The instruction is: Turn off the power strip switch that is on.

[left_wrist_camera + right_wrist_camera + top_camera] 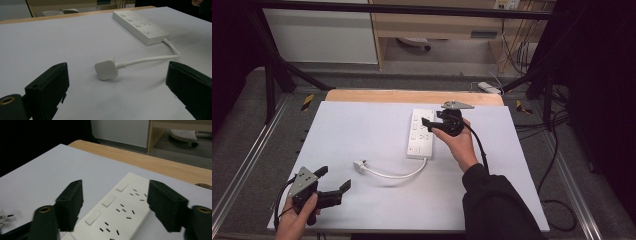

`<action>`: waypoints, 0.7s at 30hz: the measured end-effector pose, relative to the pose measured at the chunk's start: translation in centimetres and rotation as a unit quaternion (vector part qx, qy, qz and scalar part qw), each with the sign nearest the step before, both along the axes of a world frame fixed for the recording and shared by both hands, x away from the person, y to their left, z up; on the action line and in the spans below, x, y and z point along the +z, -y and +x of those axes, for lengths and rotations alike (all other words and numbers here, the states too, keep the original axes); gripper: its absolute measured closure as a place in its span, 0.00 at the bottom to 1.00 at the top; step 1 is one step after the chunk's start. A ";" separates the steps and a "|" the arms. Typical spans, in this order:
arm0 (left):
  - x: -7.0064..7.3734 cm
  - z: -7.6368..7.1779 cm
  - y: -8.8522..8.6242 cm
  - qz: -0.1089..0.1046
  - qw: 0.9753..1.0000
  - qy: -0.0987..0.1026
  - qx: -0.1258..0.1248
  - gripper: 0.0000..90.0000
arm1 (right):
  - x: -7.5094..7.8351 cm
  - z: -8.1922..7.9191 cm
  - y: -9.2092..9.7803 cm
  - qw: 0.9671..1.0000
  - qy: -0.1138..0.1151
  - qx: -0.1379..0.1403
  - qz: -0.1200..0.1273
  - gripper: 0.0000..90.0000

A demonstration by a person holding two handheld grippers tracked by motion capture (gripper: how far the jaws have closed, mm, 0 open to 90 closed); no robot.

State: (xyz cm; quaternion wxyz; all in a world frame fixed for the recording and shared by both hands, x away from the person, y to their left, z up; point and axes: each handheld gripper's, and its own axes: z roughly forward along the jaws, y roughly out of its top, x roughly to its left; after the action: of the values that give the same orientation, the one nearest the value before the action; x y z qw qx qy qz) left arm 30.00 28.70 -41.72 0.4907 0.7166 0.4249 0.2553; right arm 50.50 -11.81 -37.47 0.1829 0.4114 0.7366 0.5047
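The left gripper (334,178) sat near the front left corner of the white table (362,125), held in the person's left hand (297,215). Its jaws stood wide apart and held nothing. In the left gripper view they framed the plug (106,70), which lay on the table between and beyond them, well clear of both.

The plug (359,165) lay on the table right of the left gripper, toward the middle. Its white cable (397,175) curved rightward and up to the near end of the power strip (419,135).

The strip lay lengthwise just right of the table's centre, with its far end toward the wooden edge (412,96).

The right gripper (430,124), in the person's right hand (459,142), hovered at the strip's right side, jaws over its top. In the right gripper view its jaws were wide open, straddling the strip (117,212) with its switches and sockets between them, gripping nothing; I could not tell whether they touched it.
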 end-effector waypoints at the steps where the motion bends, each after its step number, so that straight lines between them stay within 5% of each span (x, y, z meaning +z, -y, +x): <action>1: 0.0 0.0 0.0 0.000 1.000 0.000 0.000 0.05 | 0.3 -0.3 0.4 1.000 0.001 -0.003 -0.001 0.23; 9: 0.0 -0.1 0.0 0.001 1.000 -0.002 0.004 0.05 | 1.9 -2.7 2.9 1.000 0.016 -0.012 0.009 0.07; 21: -0.1 0.0 -0.1 0.001 1.000 -0.004 0.006 0.05 | 2.9 -6.3 7.3 0.998 0.050 -0.028 0.010 0.05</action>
State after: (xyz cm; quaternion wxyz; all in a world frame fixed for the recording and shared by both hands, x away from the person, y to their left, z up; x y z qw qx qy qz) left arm 29.96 28.75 -41.85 0.4868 0.7155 0.4308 0.2559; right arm 44.20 -19.11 -34.56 0.2298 0.4081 0.7093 0.5268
